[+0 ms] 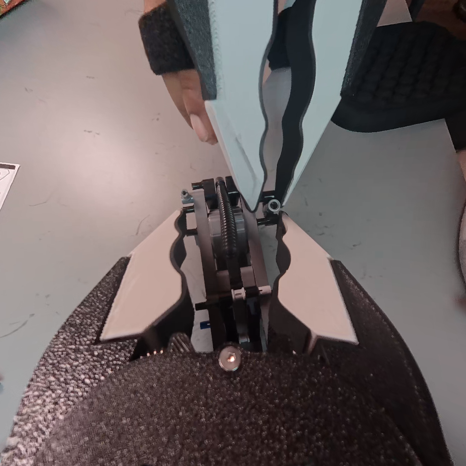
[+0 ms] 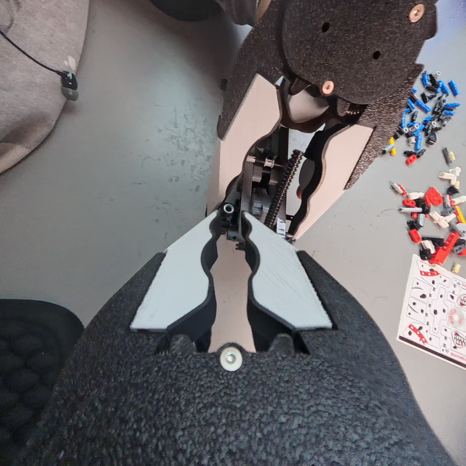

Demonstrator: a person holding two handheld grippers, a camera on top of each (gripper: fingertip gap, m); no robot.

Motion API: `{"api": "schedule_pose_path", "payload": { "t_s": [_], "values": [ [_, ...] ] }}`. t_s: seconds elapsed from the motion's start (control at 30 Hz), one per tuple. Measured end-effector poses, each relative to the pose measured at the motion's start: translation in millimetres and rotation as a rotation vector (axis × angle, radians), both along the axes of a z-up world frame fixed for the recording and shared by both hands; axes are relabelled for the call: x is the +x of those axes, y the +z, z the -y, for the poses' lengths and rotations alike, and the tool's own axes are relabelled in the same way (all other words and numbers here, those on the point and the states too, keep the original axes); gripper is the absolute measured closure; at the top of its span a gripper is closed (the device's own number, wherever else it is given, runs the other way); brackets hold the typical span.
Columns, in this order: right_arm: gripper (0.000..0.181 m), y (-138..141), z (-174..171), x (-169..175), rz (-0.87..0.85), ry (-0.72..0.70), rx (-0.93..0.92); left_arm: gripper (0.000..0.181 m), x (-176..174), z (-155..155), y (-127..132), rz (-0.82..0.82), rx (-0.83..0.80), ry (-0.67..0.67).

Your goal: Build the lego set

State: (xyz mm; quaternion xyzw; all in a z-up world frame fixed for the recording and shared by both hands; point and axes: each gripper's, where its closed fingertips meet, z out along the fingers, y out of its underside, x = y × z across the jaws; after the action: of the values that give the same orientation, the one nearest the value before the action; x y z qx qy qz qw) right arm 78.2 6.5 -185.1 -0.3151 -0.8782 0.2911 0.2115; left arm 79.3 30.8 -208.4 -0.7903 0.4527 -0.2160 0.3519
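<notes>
Build partly done: left gripper [image 1: 230,216] jaws clamp the frame [image 1: 227,242]; right gripper [image 2: 229,214] jaws pinch its end; loose parts [image 2: 433,156] remain on the bench [image 2: 126,176].

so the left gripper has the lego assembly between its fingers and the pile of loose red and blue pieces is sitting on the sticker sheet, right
Not quite. The left gripper does have the lego assembly between its fingers, but the loose red and blue pieces mostly lie on the bare table beyond the sticker sheet; only a few at the pile's near edge overlap its far edge. The right wrist view shows this.
</notes>
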Motion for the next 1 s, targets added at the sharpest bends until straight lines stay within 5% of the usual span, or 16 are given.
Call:
{"api": "schedule_pose_path", "payload": {
  "t_s": [0.13, 0.33, 0.8, 1.0],
  "values": [
    [0.149, 20, -3, 5, -0.061, -0.120, -0.084, 0.108, 0, 1, 0, -0.002, 0.007, 0.004],
    [0.109, -1, -24, 3, -0.124, -0.360, -0.184, 0.108, 2, 2, 0, -0.001, 0.014, -0.003],
    [0.113, -11, -20, -6, -0.122, -0.269, -0.397, 0.107, 5, 5, 1, 0.041, -0.002, -0.007],
    [0.113, -15, -21, -6, -0.126, -0.265, -0.349, 0.107, 5, 5, 1, 0.041, -0.004, -0.008]
  ]
}}
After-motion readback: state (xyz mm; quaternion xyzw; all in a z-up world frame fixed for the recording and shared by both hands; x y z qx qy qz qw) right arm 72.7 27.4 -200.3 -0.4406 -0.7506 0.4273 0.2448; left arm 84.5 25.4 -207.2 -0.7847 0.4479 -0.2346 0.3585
